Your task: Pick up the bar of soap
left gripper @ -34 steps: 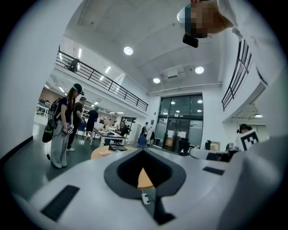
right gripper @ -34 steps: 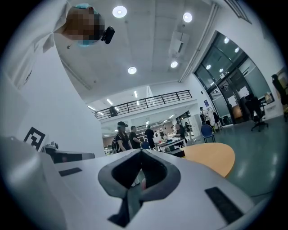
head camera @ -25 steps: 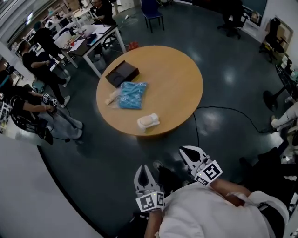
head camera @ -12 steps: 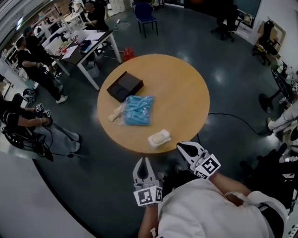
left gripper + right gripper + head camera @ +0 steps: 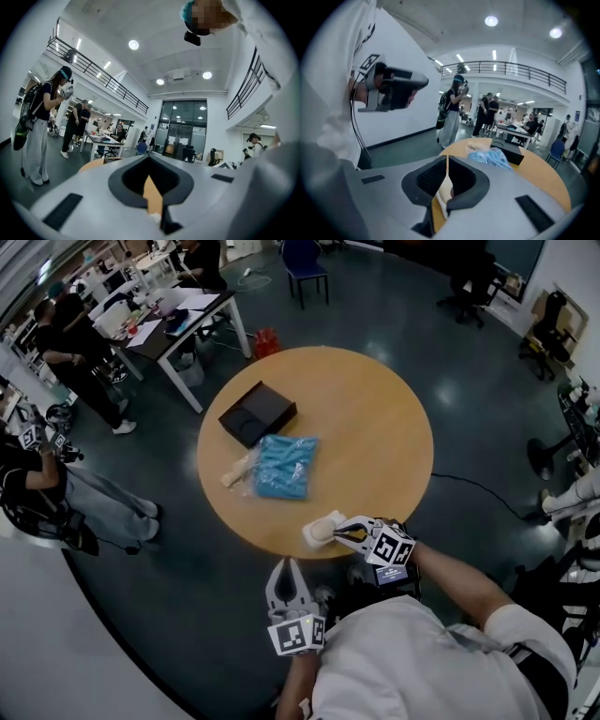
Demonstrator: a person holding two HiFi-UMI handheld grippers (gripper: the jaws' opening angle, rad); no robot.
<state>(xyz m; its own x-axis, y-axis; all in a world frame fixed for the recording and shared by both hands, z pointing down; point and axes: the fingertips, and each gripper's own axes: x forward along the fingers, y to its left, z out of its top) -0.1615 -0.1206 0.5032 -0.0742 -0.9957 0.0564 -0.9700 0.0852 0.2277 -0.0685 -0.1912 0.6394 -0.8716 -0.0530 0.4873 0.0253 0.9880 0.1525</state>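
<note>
1. At the near edge of the round table [image 5: 375,427], the bar of soap [image 5: 322,529] lies flat on the wood.
2. The right gripper [image 5: 339,532] has its tips just beside the soap, jaws together. The soap shows pale through the slit, probably not gripped.
3. The left gripper [image 5: 289,589] hangs low off the table, closed and empty.
4. The reach is nearly done; opening, grasping and lifting are left.

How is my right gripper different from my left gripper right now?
The right gripper reaches over the round table's near edge, tips at the bar of soap; the left gripper hangs short of the table, above the floor. The right gripper points leftward at the soap; the left gripper points ahead. Both have jaws together, gripping nothing.
</note>
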